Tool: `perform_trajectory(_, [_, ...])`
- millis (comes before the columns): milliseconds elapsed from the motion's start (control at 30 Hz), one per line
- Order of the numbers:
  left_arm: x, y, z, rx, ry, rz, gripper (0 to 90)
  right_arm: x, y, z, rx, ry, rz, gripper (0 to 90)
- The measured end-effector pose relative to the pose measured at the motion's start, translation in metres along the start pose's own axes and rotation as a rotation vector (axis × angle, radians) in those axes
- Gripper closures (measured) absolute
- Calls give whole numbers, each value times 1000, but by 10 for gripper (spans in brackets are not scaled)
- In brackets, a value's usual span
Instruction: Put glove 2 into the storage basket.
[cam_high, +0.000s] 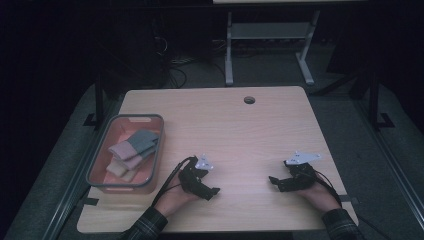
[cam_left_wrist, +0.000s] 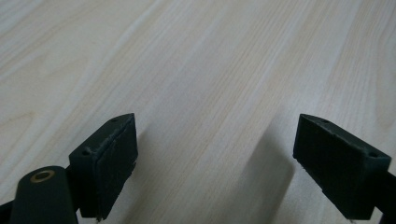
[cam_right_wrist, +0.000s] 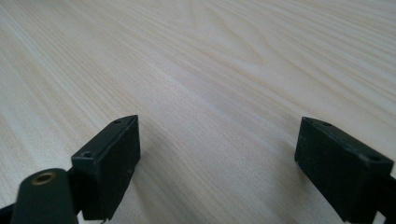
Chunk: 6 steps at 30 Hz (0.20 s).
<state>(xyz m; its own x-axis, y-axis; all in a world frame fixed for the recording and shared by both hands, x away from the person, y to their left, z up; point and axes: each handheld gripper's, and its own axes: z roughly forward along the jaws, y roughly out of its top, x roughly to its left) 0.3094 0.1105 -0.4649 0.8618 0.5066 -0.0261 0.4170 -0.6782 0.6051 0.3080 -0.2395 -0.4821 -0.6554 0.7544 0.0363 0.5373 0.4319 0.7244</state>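
- High view: the basket (cam_high: 98, 159) sits at the table's (cam_high: 260, 125) left edge, with its long axis running from 7 o'clock to 1 o'clock. Folded cloths (cam_high: 131, 150) lie in a stack inside it, grey on top, then pinkish and tan pieces below.
- The left gripper (cam_high: 212, 191) rests low over the bare wood near the front edge, and the cloths lie at about 10 o'clock from it, near but not touching. The right gripper (cam_high: 275, 181) is at 3 o'clock from the left one, well apart from the basket, so the left hand (cam_high: 172, 199) is clearly the nearer of the 2. The 2 grippers point toward each other across the middle of the table.
- Judgement: a reach for the cloths would fall to the left gripper, which would have to turn away from 3 o'clock toward 10 o'clock and pass over the basket's near wall.
- Left gripper view: its 2 black jaws stand wide apart with nothing between them, and pale wood grain runs under them.
- Right gripper view: its 2 jaws are spread just as wide and hold nothing, again above bare wood.
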Motion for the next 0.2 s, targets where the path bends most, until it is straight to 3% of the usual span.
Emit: perform_trajectory(200, [-1, -1, 1, -6, 11, 26, 123, 0, 0, 0, 0, 0, 0, 141])
